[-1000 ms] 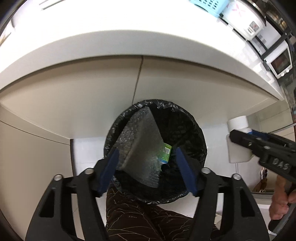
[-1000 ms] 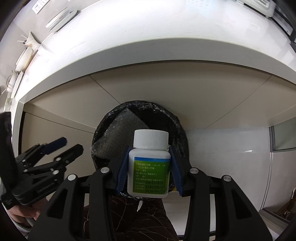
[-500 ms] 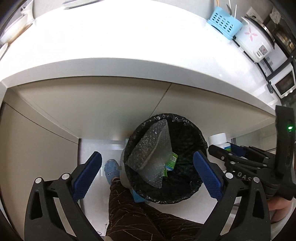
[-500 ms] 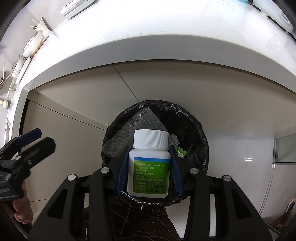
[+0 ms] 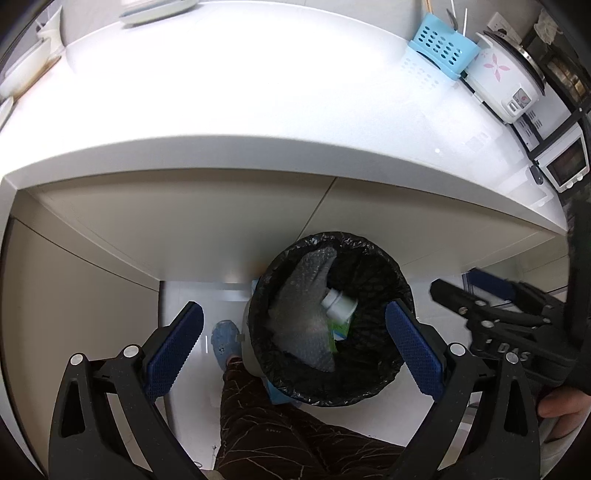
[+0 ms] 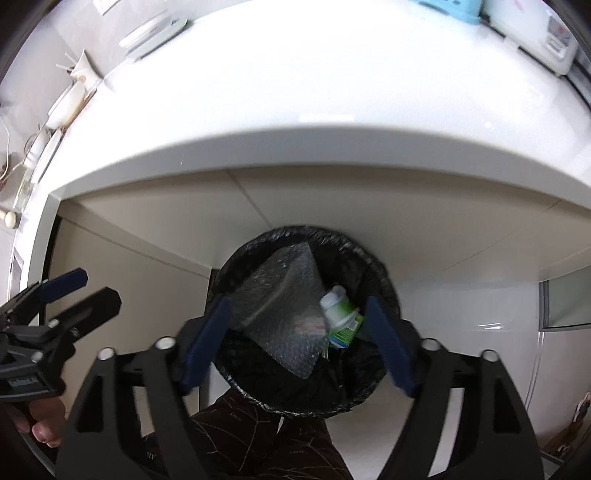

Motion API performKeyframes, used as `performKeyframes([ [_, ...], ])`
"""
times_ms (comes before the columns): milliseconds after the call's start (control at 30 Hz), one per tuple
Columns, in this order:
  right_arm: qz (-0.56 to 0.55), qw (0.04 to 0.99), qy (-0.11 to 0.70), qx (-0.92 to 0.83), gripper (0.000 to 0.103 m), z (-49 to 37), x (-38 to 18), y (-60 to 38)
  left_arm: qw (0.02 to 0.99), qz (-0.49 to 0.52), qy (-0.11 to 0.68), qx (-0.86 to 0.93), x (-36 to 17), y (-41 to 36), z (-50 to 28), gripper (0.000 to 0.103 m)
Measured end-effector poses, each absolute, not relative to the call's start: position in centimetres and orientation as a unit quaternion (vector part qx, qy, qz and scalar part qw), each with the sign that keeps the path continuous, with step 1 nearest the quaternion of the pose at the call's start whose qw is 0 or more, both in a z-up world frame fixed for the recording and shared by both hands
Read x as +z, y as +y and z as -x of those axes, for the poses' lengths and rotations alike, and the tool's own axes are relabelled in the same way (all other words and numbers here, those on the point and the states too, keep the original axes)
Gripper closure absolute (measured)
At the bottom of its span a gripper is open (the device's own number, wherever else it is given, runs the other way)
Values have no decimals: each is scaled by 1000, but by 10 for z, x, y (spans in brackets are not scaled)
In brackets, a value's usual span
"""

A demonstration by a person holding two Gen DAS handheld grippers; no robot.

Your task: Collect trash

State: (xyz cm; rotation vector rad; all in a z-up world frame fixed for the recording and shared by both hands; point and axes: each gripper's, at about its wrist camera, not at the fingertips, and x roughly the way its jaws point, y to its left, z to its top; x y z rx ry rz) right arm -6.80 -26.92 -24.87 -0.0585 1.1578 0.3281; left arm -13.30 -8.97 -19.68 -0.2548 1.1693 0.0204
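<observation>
A bin with a black liner stands on the floor under the counter edge. In it lie a sheet of bubble wrap and a white bottle with a green label, tipped on its side against the wrap. My left gripper hangs open high above the bin, holding nothing. My right gripper is also above the bin; its jaws are opening and nothing is between them. The bottle rests far below beside the wrap. Each gripper appears in the other's view, the right and the left.
A white counter overhangs the bin. At its far right stand a blue basket, a rice cooker and a small oven; plates sit far left. A person's patterned trouser leg and blue shoe are beside the bin.
The right gripper has opened and let go of the white bottle, which now lies in the bin. The left jaws have spread wider, and the left gripper has risen away from the bin.
</observation>
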Motion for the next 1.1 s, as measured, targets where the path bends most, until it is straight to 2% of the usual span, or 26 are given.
performKeyframes([
  [200,36,846,517,125,13,73,-208,-284,830,119,544,3,-170,-98,132,6],
  [367,34,864,490,111,10,86,-170,-295,842,113,528,-2,-135,-106,137,6],
  [767,42,881,464,78,8,127,-77,-312,859,75,507,20,-41,-124,167,6],
  [1100,41,880,468,73,8,148,-55,-314,859,73,507,10,-29,-124,174,6],
])
